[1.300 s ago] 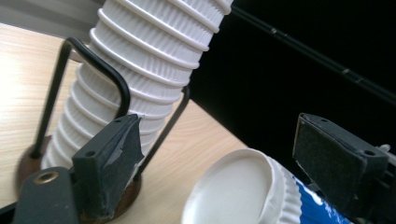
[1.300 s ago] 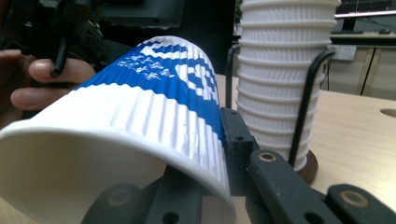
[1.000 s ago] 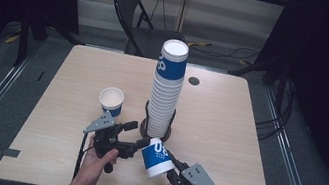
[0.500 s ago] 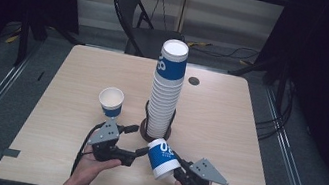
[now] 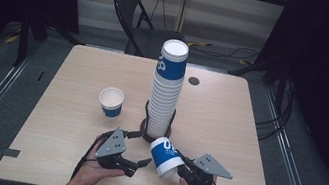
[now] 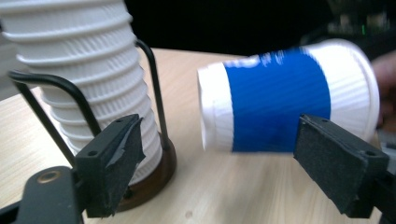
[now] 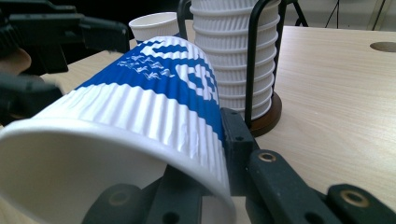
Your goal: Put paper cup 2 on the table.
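The right gripper (image 5: 179,168) had its jaws clamped on the rim of a blue-and-white paper cup (image 5: 165,156), which it held tilted on its side above the near edge of the table (image 5: 230,113), just in front of the tall cup stack (image 5: 166,90) in its wire holder (image 5: 145,132). The left gripper (image 5: 140,165), jaws just reopened and standing apart with nothing between them, pointed at the cup's base. A single cup (image 5: 111,102) stood upright to the left.

Wooden table (image 5: 230,113) bears cup stack (image 5: 166,90), single cup (image 5: 111,102)
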`<action>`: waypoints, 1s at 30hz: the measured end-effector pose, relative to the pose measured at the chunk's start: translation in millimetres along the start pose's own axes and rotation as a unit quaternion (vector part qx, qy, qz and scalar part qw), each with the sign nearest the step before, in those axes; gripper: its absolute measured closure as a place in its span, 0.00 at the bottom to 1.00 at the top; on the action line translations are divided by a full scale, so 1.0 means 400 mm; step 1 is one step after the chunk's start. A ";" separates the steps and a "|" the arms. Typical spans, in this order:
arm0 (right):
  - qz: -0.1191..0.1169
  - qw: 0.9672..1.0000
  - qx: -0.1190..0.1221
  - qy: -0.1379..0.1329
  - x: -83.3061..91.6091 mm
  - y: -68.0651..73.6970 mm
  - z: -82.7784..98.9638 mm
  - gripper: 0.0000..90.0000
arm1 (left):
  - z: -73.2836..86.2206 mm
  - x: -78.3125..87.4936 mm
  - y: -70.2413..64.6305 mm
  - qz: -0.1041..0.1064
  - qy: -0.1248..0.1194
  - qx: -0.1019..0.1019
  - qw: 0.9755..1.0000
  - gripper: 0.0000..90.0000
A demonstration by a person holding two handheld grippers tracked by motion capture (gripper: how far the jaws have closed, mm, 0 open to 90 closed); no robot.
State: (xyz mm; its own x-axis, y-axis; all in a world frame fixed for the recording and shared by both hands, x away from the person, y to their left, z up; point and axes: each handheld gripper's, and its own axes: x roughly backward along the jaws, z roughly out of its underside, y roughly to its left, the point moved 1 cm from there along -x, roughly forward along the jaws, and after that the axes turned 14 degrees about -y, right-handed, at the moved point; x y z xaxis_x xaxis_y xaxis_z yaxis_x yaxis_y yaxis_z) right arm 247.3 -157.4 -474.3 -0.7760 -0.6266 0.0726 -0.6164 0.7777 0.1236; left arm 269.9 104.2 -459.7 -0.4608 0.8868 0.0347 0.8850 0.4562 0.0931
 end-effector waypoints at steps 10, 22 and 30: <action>-0.013 1.000 0.004 0.022 0.000 -0.010 -0.021 0.95 | 0.013 -0.009 -0.027 0.013 0.028 -0.072 0.997 0.18; -0.029 0.998 0.003 0.057 -0.017 0.002 -0.047 0.95 | 0.014 -0.010 -0.050 0.003 0.047 -0.190 0.981 0.18; -0.046 0.995 -0.001 0.086 -0.031 0.008 -0.048 0.95 | 0.017 -0.017 -0.065 0.004 0.070 -0.250 0.966 0.18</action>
State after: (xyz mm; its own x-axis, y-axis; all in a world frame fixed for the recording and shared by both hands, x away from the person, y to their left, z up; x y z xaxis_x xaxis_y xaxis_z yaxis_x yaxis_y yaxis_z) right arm 257.6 -148.2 -455.9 -0.6821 -0.6943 0.2293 -0.6829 0.7170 0.1395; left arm 250.7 86.7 -469.2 -0.4889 0.8558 0.1690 0.7622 0.3248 0.5599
